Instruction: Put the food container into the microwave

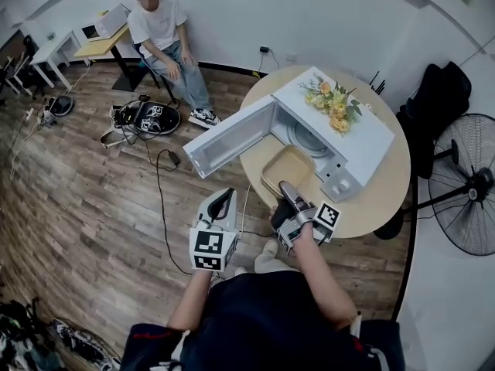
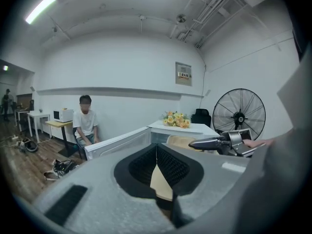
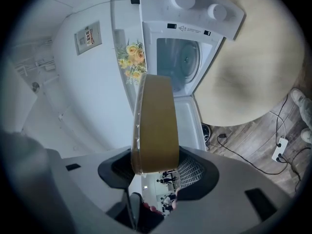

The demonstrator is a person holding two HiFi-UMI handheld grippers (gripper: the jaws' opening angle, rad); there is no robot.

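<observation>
Right claw [image 1: 288, 195] clenched on near end of tan food container [image 1: 288, 168], held over round bench [image 1: 387, 195]. Open microwave [image 1: 344, 134] straight ahead, container's far end near its mouth, not yet inside. Container's long axis runs along claw toward mouth. Door [image 1: 232, 139] swung out to left. Left claw [image 1: 222, 204] closed, empty, off bench edge beside door; right hand nearer. Label strip [image 3: 187, 28] above mouth and framed wall notice [image 3: 88, 35] too small to read. No brand legible.
</observation>
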